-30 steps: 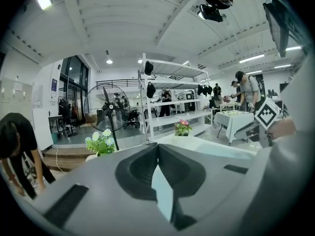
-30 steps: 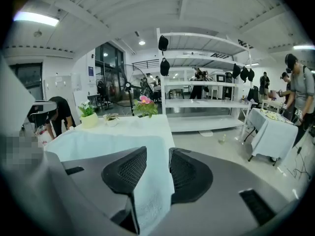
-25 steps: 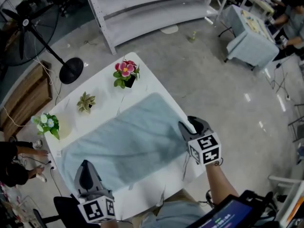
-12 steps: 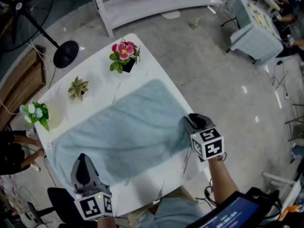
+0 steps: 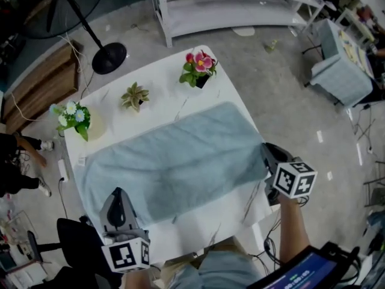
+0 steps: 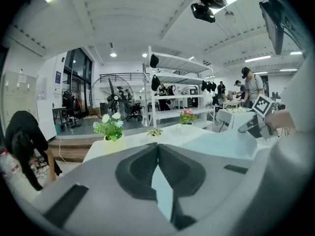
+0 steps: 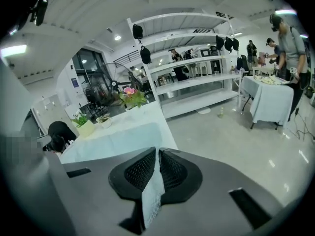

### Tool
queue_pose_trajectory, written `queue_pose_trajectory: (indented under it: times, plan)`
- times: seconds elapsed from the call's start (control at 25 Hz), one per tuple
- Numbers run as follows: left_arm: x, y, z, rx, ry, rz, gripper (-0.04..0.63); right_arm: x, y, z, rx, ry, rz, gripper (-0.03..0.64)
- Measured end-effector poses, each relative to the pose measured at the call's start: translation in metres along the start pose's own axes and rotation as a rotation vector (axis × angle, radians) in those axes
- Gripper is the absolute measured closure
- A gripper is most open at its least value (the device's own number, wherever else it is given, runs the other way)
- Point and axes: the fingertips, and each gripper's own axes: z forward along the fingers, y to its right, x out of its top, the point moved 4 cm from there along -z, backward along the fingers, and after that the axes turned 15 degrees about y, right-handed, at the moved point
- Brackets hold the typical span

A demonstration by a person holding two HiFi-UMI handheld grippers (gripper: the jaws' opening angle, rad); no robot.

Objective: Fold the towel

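A pale blue towel (image 5: 180, 158) lies spread flat across the white table (image 5: 210, 212). My left gripper (image 5: 117, 198) is at its near left corner, jaws shut on a fold of towel (image 6: 165, 193) that shows between the pads (image 6: 142, 168). My right gripper (image 5: 269, 155) is at the near right corner. Its jaws have just been closing, and a strip of towel (image 7: 152, 193) is now pinched between the ribbed pads (image 7: 172, 171). The rest of the towel (image 7: 118, 136) stretches away to the left in the right gripper view.
Three potted plants stand along the table's far edge: pink flowers (image 5: 197, 66), a small succulent (image 5: 135, 95), white flowers (image 5: 75, 118). A fan stand (image 5: 108, 56) and white shelving (image 5: 240, 8) lie beyond. A person (image 5: 15, 161) is at the left, a black chair (image 5: 75, 245) close by.
The right gripper's jaws have closed onto the towel's near right corner. The left gripper stays shut on its corner. The head view has swung, so the table sits further right and higher.
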Motion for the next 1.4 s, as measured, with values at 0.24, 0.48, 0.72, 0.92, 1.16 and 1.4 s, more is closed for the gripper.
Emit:
queue_pose_trajectory:
  times: [0.24,0.48,0.72,0.92,1.16,1.4]
  plan:
    - [0.004,-0.026,-0.031,0.059,0.041,-0.019,0.588,0.028,-0.045,0.004,0.053,0.052,-0.116,0.580]
    - [0.007,-0.058,-0.069,0.109,0.079,-0.047,0.588,0.052,-0.119,0.001,0.130,0.104,-0.235,0.580]
    - [0.011,-0.099,-0.116,0.175,0.111,-0.076,0.588,0.057,-0.207,0.001,0.225,0.126,-0.335,0.580]
    - [0.006,-0.136,-0.156,0.231,0.129,-0.093,0.589,0.041,-0.282,0.007,0.304,0.132,-0.408,0.578]
    - [-0.004,-0.179,-0.207,0.309,0.135,-0.118,0.588,0.015,-0.370,0.011,0.403,0.129,-0.465,0.580]
    - [-0.018,-0.217,-0.255,0.395,0.133,-0.129,0.589,-0.012,-0.453,0.014,0.505,0.132,-0.485,0.578]
